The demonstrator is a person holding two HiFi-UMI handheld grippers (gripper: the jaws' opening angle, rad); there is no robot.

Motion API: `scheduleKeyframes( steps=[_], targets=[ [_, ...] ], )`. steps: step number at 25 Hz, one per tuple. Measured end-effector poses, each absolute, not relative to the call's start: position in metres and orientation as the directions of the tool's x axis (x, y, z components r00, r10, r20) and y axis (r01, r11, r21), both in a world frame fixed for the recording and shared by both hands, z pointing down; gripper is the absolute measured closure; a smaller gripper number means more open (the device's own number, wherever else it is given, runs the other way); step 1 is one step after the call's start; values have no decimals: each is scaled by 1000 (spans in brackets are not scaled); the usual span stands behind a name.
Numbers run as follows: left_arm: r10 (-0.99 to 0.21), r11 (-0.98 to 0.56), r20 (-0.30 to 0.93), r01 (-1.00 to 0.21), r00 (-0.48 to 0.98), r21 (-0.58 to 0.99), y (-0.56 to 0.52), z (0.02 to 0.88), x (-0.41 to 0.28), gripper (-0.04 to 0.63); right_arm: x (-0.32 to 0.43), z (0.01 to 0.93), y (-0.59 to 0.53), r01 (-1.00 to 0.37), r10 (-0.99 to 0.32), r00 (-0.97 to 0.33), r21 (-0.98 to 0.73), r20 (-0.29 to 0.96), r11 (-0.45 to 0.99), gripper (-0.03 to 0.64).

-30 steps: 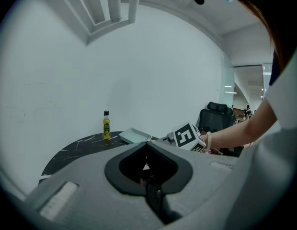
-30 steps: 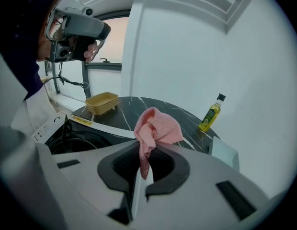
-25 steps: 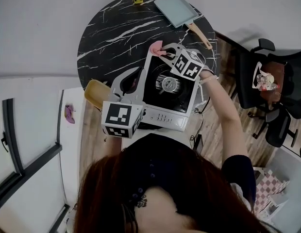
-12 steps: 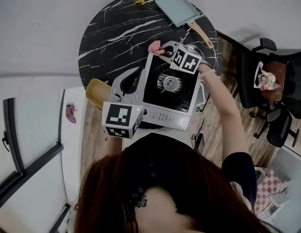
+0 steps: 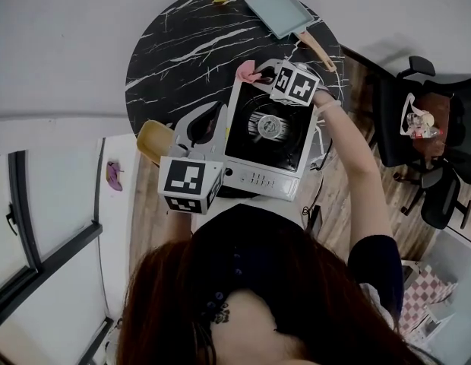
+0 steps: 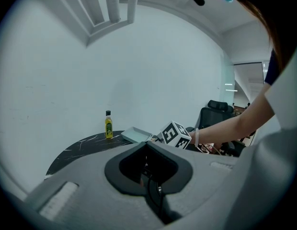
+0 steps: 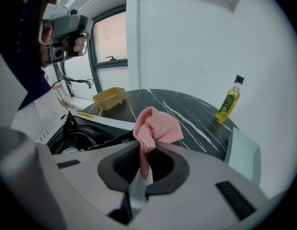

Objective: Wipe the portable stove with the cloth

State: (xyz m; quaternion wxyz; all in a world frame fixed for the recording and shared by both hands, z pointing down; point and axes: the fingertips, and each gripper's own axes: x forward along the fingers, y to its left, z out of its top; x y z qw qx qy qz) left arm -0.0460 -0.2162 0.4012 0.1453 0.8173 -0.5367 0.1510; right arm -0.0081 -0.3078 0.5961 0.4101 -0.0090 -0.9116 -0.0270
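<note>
Pinching cloth (image 7: 155, 126), right tongs (image 5: 260, 73) sit at stove (image 5: 258, 177) upper-left corner; left tongs (image 5: 217, 112) pressed together, empty. Risk: cloth snagging on the burner and pulling free.

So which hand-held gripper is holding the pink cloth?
The right hand-held gripper, shut on the pink cloth; the left hand-held gripper holds nothing.

Right arm (image 5: 349, 166) stretched out, the right tongs (image 5: 260, 75) pinch the pink cloth (image 5: 247, 72) at the portable stove's (image 5: 254, 178) far left corner. The left tongs (image 5: 210, 122), jaws together, hang beside its left edge.
</note>
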Motion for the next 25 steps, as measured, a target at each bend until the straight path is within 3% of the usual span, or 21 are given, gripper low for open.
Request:
scheduleKeyframes(
  steps=[25],
  targets=[
    [-817, -432, 400, -900, 415, 51, -210, 395, -31, 583, 32, 598, -303, 23, 11, -619, 5, 785, 1000, 583]
  ],
)
